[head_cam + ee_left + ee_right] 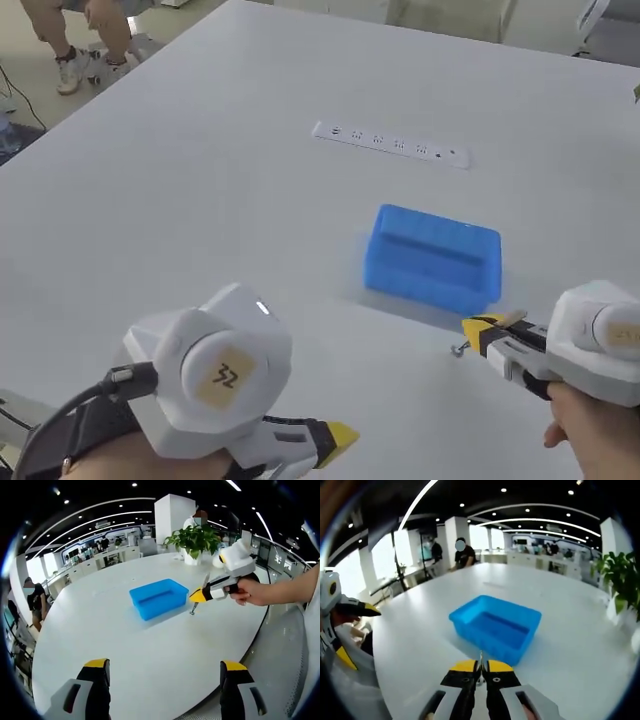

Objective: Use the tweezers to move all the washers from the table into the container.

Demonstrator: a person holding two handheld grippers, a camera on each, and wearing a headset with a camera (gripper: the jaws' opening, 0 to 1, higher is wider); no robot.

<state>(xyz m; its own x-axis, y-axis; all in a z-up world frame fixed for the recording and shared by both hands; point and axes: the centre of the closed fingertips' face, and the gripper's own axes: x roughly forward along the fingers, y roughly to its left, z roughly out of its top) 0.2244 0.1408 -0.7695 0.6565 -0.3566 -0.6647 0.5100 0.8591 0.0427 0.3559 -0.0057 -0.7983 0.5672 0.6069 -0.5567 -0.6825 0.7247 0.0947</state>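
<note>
The left gripper is held with jaws wide apart above the bare white table. Slim metal tweezers are clamped in the right gripper, tips down at the tabletop just before the shallow blue container, with open surface all round. Beyond, a power strip is seen in the head view and a potted plant in the left gripper view

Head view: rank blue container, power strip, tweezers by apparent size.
1. blue container, clearly largest.
2. power strip, long but thin; it lies farther from the camera, so its true size is unsure.
3. tweezers, small and partly hidden.
</note>
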